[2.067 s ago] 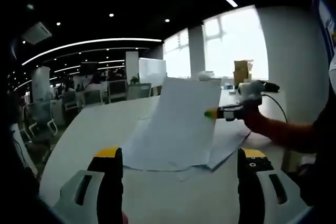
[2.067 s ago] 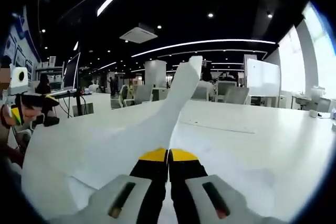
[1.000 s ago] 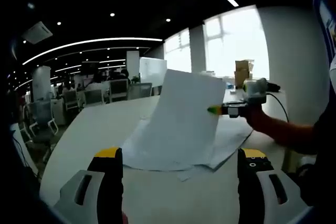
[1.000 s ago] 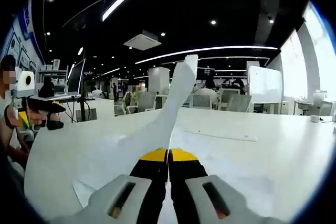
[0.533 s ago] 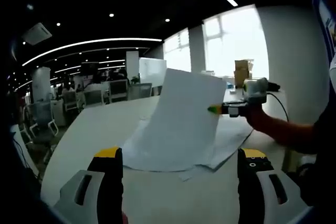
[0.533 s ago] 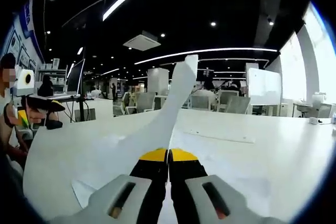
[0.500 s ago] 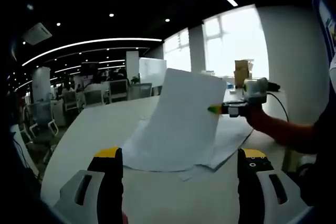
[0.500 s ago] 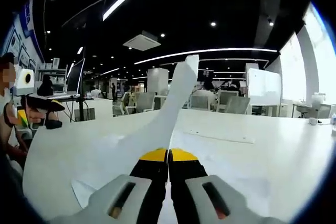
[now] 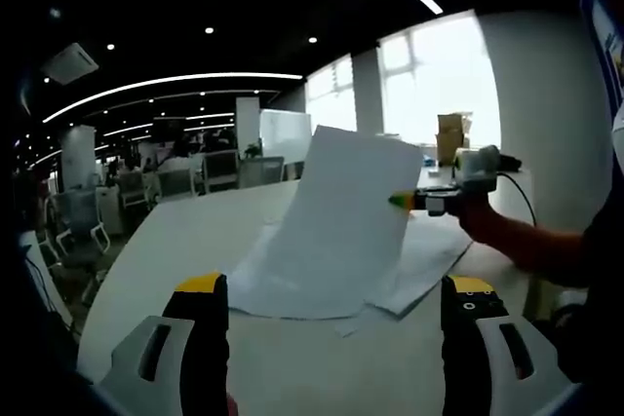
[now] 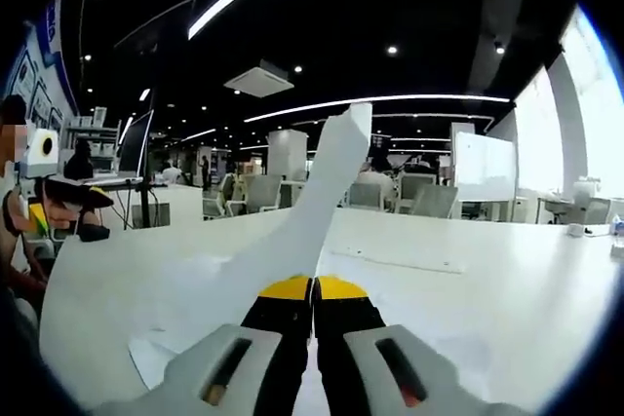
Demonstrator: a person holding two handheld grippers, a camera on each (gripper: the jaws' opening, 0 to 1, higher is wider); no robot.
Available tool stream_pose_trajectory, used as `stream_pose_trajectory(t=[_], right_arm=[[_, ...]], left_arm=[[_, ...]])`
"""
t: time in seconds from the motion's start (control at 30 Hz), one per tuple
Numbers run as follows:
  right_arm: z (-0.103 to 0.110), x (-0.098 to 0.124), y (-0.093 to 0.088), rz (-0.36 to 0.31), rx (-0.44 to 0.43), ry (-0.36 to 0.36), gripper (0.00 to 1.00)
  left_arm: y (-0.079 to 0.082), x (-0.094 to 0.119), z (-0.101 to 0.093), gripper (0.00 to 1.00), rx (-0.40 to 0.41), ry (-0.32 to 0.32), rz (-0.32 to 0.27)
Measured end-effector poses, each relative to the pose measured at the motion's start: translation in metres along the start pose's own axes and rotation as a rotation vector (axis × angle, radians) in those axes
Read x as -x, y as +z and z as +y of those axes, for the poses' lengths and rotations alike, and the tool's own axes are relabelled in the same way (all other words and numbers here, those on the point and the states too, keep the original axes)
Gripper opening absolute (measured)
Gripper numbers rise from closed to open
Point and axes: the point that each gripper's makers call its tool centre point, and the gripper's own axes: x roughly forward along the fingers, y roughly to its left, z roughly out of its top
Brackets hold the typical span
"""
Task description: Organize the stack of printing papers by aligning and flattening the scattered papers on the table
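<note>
So, very little has changed in the last two seconds: my right gripper still has its jaws pressed together on the edge of one sheet of printing paper, and the sheet is still lifted. In the left gripper view it stands tilted above the scattered papers on the white table. Its lower edge seems to rest on or just over the pile; I cannot tell which. Compared with the earlier pictures the sheet is a little higher and a bit more upright, nothing more.

My left gripper has not moved. Its jaws are wide apart with nothing between them, and it waits near the table edge, in front of the pile.

In the right gripper view the held sheet curves up and away from the jaws, so it is soft and bends easily.

I judge that the task is at an early step: one sheet is separated, but the pile below is still spread and not aligned. The sheet must next be laid square on the others.
</note>
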Motion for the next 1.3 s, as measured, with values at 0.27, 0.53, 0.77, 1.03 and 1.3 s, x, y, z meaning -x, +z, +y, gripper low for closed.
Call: stream_pose_trajectory(t=[0.27,0.53,0.77,1.03,1.3], right_arm=[[0.002,0.002,0.015,-0.038,0.034,0.012,0.00],[0.002,0.001,0.018,-0.043,0.050,0.011,0.00],[0.006,0.006,0.027,-0.065,0.029,0.029,0.00],[0.010,0.012,0.035,-0.085,0.017,0.042,0.00],[0.015,0.020,0.051,-0.111,0.019,0.052,0.00]], left_arm=[[0.001,0.001,0.000,0.92,0.002,0.000,-0.004],[0.003,0.004,0.001,0.92,-0.001,0.002,-0.009],[0.006,0.004,-0.001,0.91,-0.004,-0.002,-0.022],[0.006,0.004,-0.003,0.92,-0.013,-0.009,-0.018],[0.007,0.004,-0.002,0.92,-0.010,-0.006,-0.018]])
